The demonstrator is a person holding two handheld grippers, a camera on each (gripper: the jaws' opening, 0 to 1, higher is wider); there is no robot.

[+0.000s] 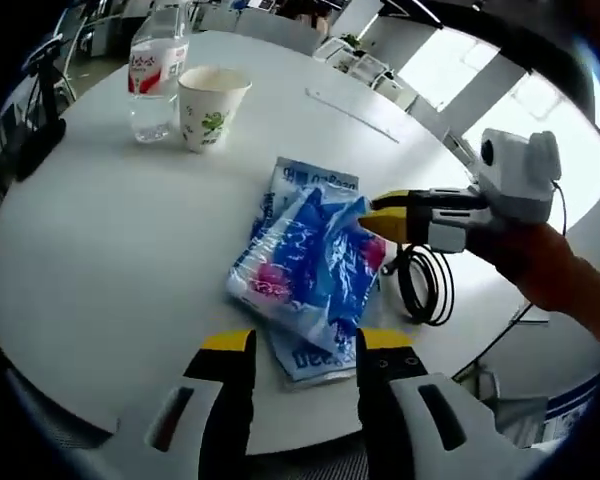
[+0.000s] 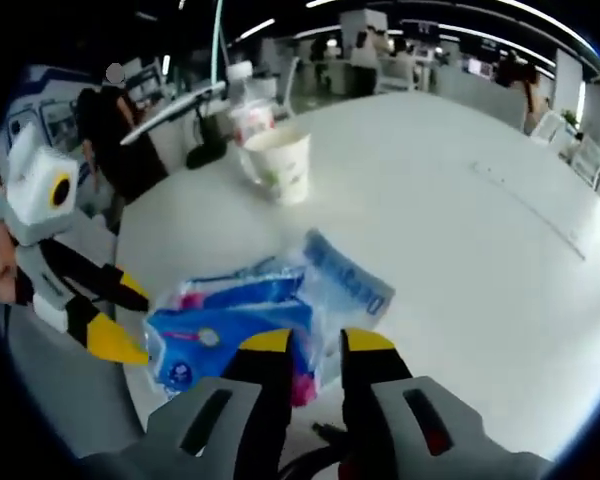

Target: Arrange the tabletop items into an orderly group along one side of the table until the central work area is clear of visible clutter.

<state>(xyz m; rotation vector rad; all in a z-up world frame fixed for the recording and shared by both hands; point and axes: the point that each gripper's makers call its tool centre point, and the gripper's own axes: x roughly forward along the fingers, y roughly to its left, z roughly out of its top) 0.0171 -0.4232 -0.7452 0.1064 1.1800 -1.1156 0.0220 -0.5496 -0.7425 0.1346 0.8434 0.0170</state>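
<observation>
Nearest you in the left gripper view, your left gripper (image 1: 305,345) hangs with its yellow-tipped jaws spread apart, holding nothing, just short of the near edge of the blue plastic packet (image 1: 315,255), which lies on top of a flatter pale packet (image 1: 315,365) near the table's edge. To the right, your right gripper (image 1: 385,212) comes in with its tips closed on the blue packet's corner; in the right gripper view the jaws (image 2: 310,345) stand nearly together with the wrapper between them, so I judge it pinched. The risk starts there: the film is slick and crinkly, and a thin corner pinch could slip or tear if you pull fast, or drag the lower packet off the table (image 1: 110,260), since both lie close to the rim. Just right of the packets a coiled black cable (image 1: 425,285) lies near the edge; a sweep that way could snag it and pull it over. Far left, the paper cup (image 1: 210,108) and water bottle (image 1: 157,75) stand upright side by side, well apart from the packets; pushing packets into them could tip the cup. As for writing, the bottle has a red-and-white label and the cup a green print, neither readable; the pale packet shows blue lettering I cannot make out.
</observation>
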